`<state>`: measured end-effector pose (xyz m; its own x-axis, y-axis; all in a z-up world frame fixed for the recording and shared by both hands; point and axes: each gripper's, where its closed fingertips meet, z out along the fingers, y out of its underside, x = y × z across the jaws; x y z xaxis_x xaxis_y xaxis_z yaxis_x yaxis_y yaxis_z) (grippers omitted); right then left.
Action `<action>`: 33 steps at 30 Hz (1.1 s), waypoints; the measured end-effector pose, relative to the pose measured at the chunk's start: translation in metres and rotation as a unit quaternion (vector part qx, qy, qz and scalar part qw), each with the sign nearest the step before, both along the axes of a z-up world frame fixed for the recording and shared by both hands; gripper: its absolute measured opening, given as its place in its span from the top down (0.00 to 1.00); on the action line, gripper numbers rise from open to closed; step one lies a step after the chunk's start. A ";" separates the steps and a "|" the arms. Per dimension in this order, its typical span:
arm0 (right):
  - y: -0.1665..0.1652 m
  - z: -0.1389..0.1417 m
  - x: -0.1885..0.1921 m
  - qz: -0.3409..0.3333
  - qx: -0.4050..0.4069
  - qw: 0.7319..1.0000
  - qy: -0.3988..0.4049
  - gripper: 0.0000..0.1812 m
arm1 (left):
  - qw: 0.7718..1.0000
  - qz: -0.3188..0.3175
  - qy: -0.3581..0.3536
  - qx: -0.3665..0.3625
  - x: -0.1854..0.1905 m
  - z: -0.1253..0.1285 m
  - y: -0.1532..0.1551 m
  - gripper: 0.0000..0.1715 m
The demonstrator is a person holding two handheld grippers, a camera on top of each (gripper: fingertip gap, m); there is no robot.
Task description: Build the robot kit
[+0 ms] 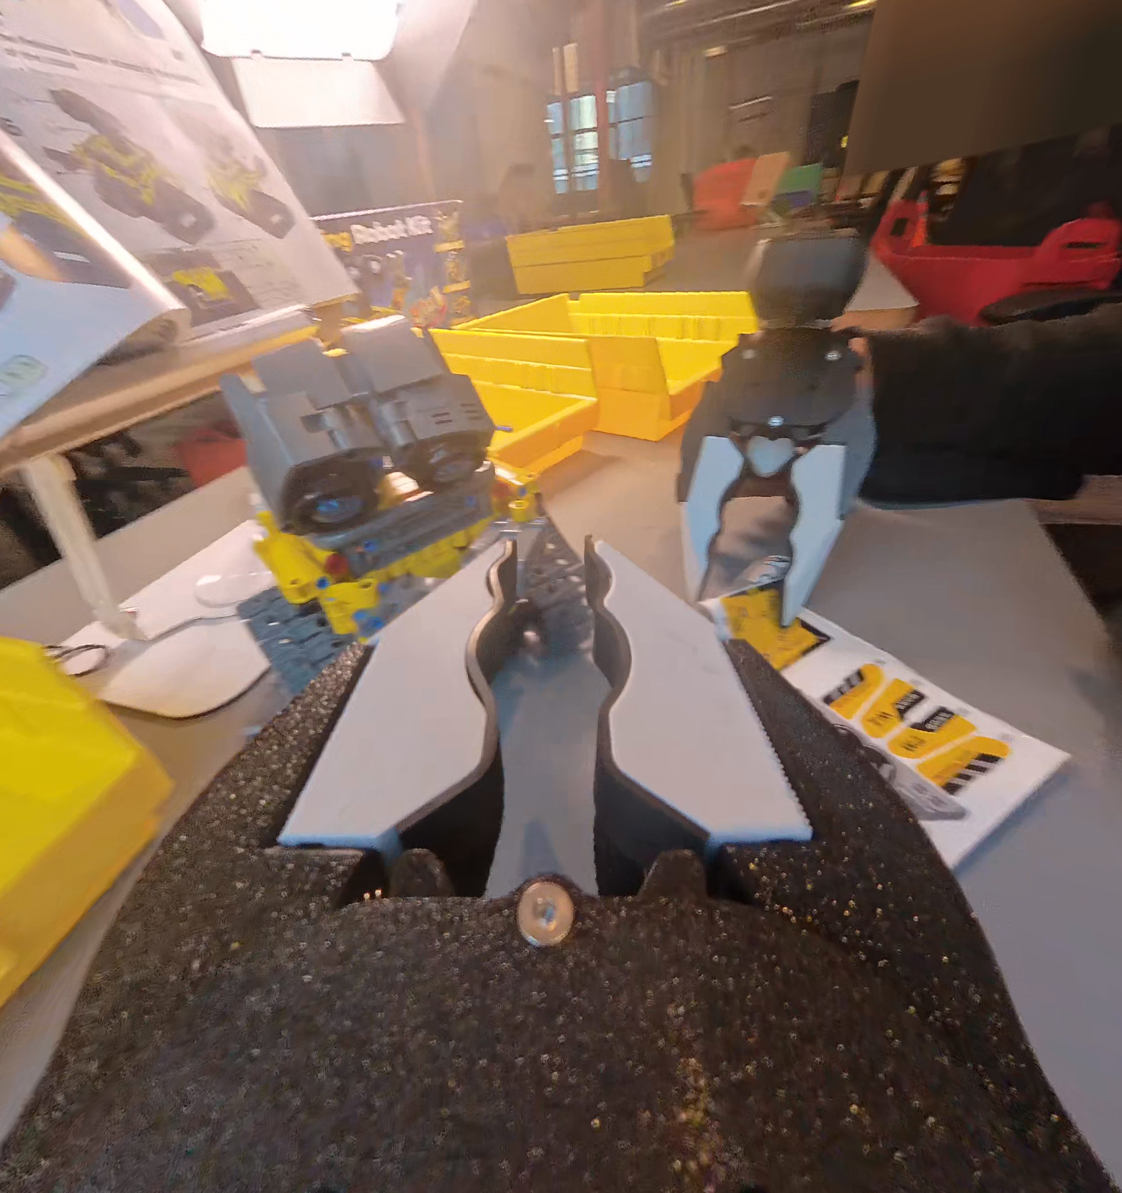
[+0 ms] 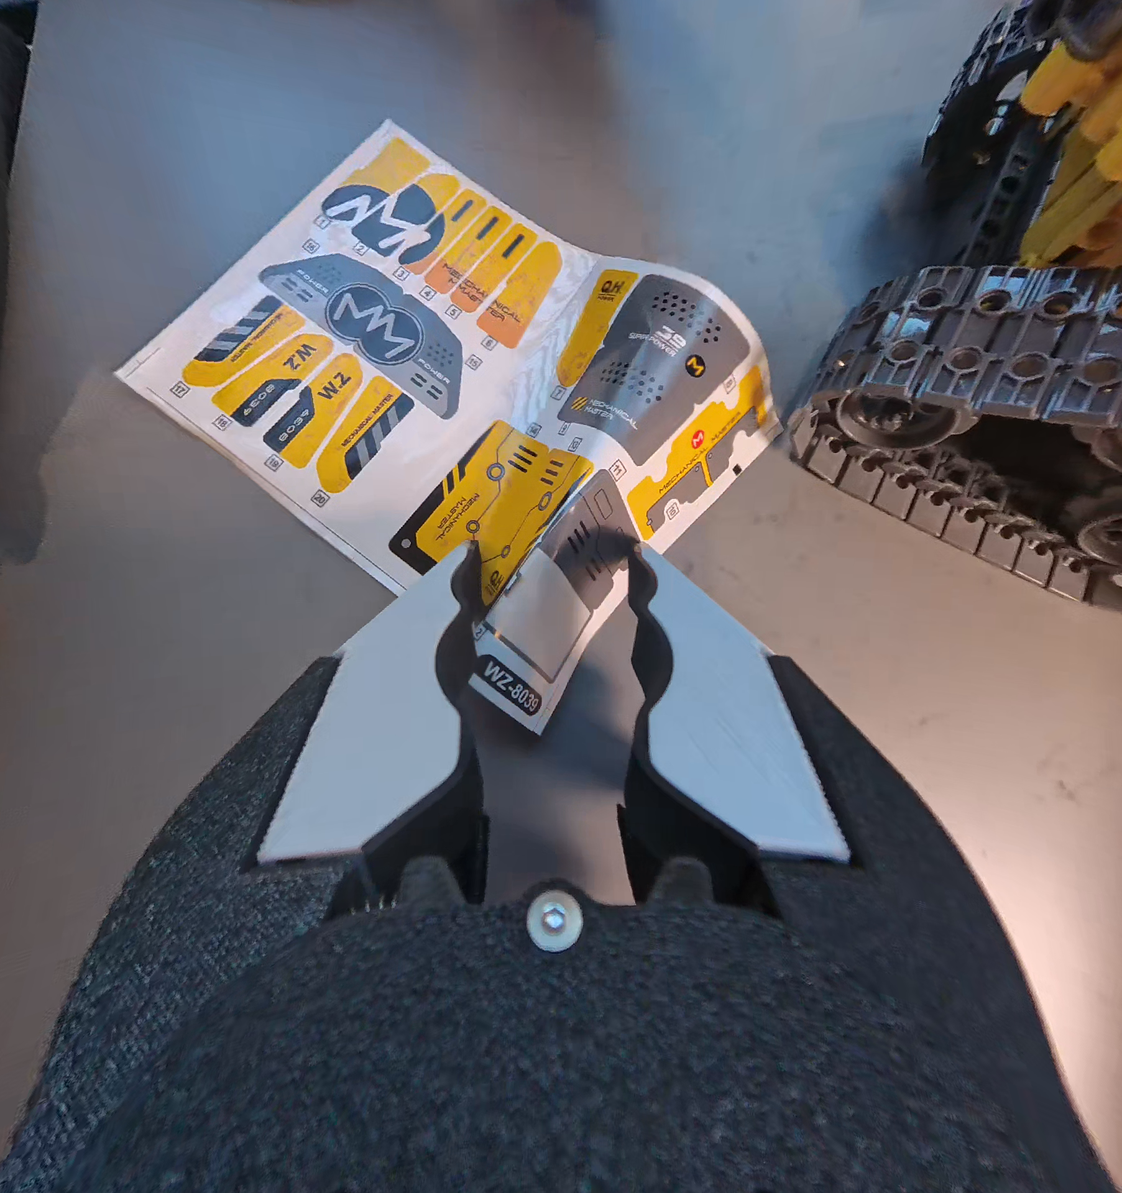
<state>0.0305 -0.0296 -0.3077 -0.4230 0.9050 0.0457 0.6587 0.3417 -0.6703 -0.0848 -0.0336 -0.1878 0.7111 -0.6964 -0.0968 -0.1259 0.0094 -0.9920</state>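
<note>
A sticker sheet point(image 2: 416, 336) with yellow and grey decals lies on the grey table point(image 2: 158, 613). Its near corner curls up between the fingers of my right gripper point(image 2: 551, 549), which is open, with both tips at the sheet. In the left wrist view the right gripper point(image 1: 745, 603) points down onto the sheet point(image 1: 900, 729). My left gripper point(image 1: 551, 549) is open a little and empty, low over the table. It points at the grey track of a yellow and grey toy robot point(image 1: 364, 465). The tracks point(image 2: 997, 387) also show in the right wrist view.
Yellow bins point(image 1: 642, 361) stand behind the toy robot, and another yellow bin point(image 1: 28, 807) is at the near left. An open instruction booklet point(image 1: 93, 193) leans on a white stand point(image 1: 177, 652) at the left. A person's dark sleeve point(image 1: 997, 413) holds the right gripper. Left tips to right tips: about 15 centimetres.
</note>
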 end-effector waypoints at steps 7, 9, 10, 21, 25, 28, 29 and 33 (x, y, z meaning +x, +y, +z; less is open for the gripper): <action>-0.006 0.022 -0.010 0.061 0.082 0.989 0.108 0.89 | 0.973 -0.086 0.014 -0.212 0.037 -0.056 -0.012 0.69; -0.005 0.035 -0.015 0.076 0.132 0.975 0.161 0.92 | 0.962 -0.100 -0.019 -0.254 0.040 -0.058 -0.014 0.64; -0.005 0.041 -0.016 0.084 0.159 0.966 0.183 0.94 | 0.954 -0.110 -0.044 -0.275 0.042 -0.056 -0.016 0.64; -0.011 0.086 -0.030 0.108 0.392 0.859 0.312 0.93 | 0.919 -0.196 -0.210 -0.271 0.061 -0.007 -0.024 0.87; -0.011 0.099 -0.031 0.066 0.298 0.885 0.350 0.86 | 0.932 -0.170 -0.204 -0.245 0.055 -0.008 -0.017 1.00; -0.009 0.115 -0.030 0.011 0.115 0.920 0.374 0.78 | 0.939 -0.156 -0.201 -0.230 0.051 -0.008 -0.014 1.00; -0.006 0.119 -0.030 -0.005 0.068 0.925 0.374 0.75 | 0.940 -0.156 -0.200 -0.227 0.051 -0.007 -0.014 1.00; 0.001 0.127 -0.034 -0.036 0.023 0.925 0.378 0.74 | 0.940 -0.157 -0.199 -0.228 0.054 -0.008 -0.013 1.00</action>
